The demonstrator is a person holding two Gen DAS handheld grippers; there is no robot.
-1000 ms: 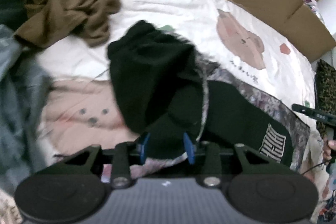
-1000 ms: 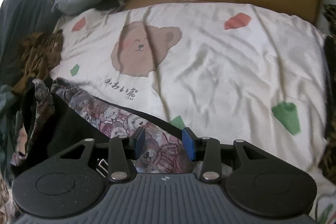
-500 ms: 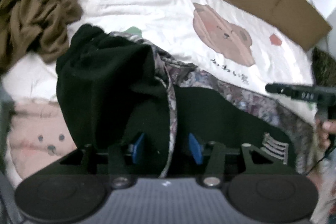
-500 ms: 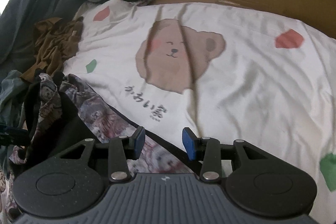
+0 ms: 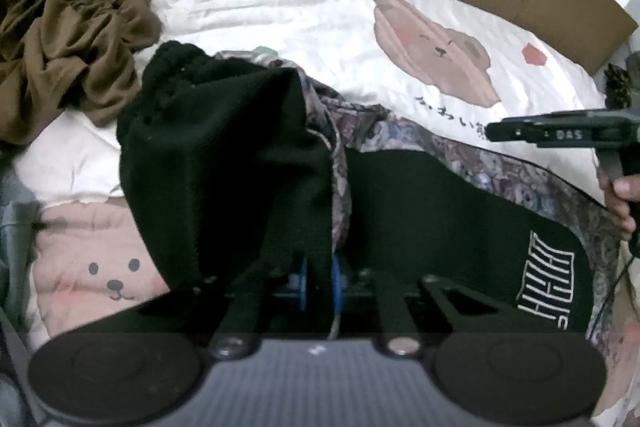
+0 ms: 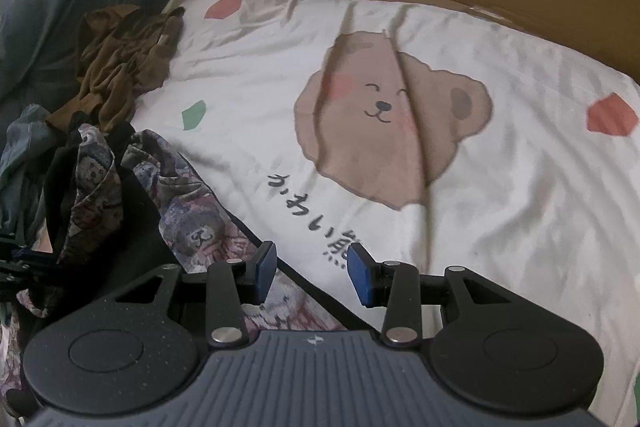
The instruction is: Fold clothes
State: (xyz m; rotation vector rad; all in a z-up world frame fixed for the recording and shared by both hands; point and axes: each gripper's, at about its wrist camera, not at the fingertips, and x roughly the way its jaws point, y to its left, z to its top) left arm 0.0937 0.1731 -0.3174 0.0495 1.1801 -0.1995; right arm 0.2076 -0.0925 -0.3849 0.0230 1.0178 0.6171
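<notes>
Here my left claw point(image 5: 319, 277) has just closed, clamped on the black garment point(image 5: 224, 163) on the bed point(image 5: 320, 11); my right claw point(image 6: 312, 273) gapes empty. One thin fold could slip.

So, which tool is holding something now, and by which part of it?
The left tool has just closed on the black garment, pinching a bunched fold at its near edge. The right tool is open and holds nothing.
</notes>
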